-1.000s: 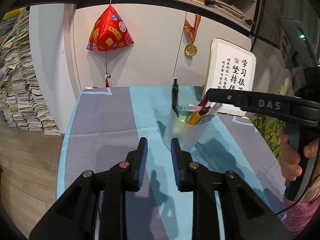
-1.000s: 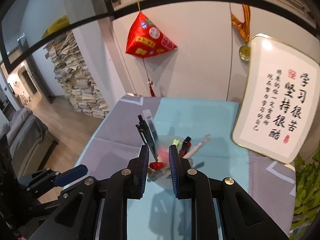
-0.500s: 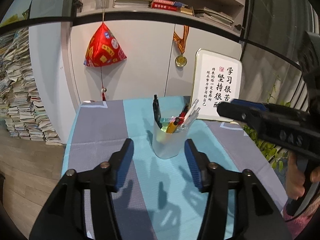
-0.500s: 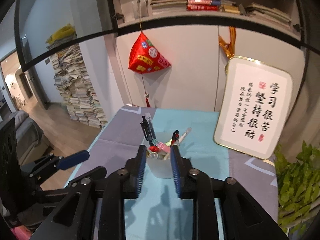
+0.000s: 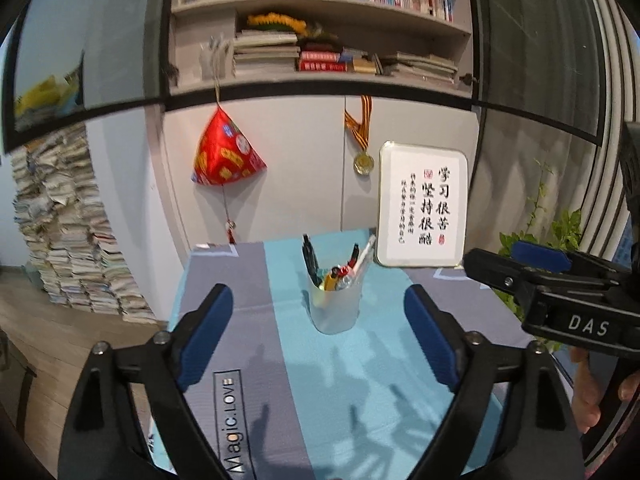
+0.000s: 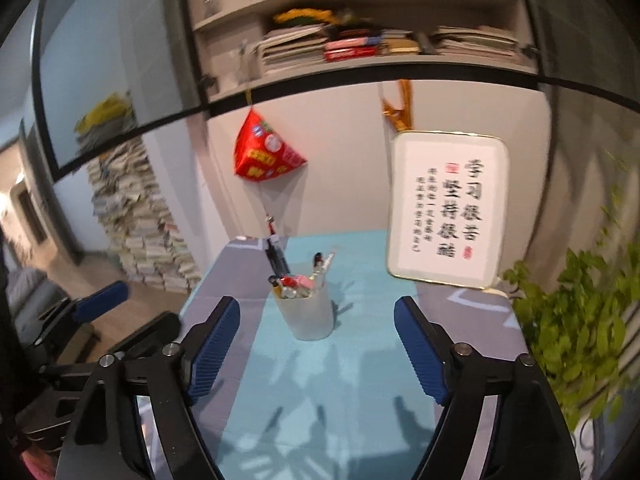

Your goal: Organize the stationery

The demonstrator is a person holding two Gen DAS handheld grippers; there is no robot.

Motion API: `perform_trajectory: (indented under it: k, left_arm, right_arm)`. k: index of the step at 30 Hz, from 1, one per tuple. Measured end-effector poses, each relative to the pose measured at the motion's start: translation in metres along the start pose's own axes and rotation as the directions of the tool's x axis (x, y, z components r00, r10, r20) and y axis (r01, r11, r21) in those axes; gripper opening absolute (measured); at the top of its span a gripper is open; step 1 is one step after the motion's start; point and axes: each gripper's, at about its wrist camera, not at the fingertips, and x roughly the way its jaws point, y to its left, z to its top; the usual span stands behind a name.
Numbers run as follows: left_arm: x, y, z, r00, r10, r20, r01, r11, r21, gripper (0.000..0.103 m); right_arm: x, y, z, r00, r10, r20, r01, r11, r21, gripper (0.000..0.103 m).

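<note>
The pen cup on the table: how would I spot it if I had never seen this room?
Find the table with the grey and turquoise cloth, below the bookshelves. On its turquoise strip, in front of the white calligraphy plaque, stands a frosted, translucent cup. It is the only container there, bristling with pens.

The cup (image 5: 335, 307) looks like frosted, translucent plastic with a matt skin. The cloth (image 5: 360, 380) under it is woven fabric, finely textured and dull. The gripper (image 5: 318, 344) frame is matt black plastic with shiny metal screws; its pads (image 5: 206, 338) are blue and ribbed. The plaque (image 5: 423, 210) is glossy white with a gilt rim.
</note>
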Motion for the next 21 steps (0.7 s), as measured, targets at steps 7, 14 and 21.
perform_trajectory:
  k: [7, 14, 21]
  left_arm:
    - [-0.045, -0.008, 0.000, 0.997, 0.022, 0.076, -0.022, 1.000, -0.012, 0.102]
    - [-0.086, -0.019, -0.004, 0.988, 0.043, 0.145, -0.044, 0.999, 0.004, 0.102]
    - [-0.110, -0.022, -0.010, 0.982, 0.052, 0.180, -0.053, 0.999, 0.002, 0.102]
  right_arm:
    - [-0.049, -0.001, -0.009, 0.998, -0.026, 0.058, 0.024, 0.999, 0.036, 0.082]
    - [-0.098, 0.013, -0.019, 0.991, -0.031, 0.128, 0.031, 1.000, -0.003, 0.085]
    - [-0.123, 0.019, -0.026, 0.985, -0.035, 0.167, 0.038, 0.999, -0.013, 0.085]
